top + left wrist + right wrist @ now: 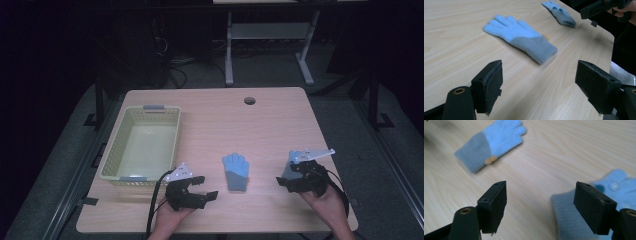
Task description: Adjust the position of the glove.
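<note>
Tongs left (206, 186) apart | right (286, 176) apart, over edge glove (291, 161) | middle glove (235, 171) free

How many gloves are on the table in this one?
2. One glove lies flat at the table's centre front, between the two tongs. The second glove lies near the right edge, partly under the open right tongs. The basket looks empty.

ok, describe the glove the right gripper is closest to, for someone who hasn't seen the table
On the wooden table, look to the near right, opposite the basket. The glove lies flat there under the open right gripper; unlike the middle glove, it's partly covered by that gripper.
</note>
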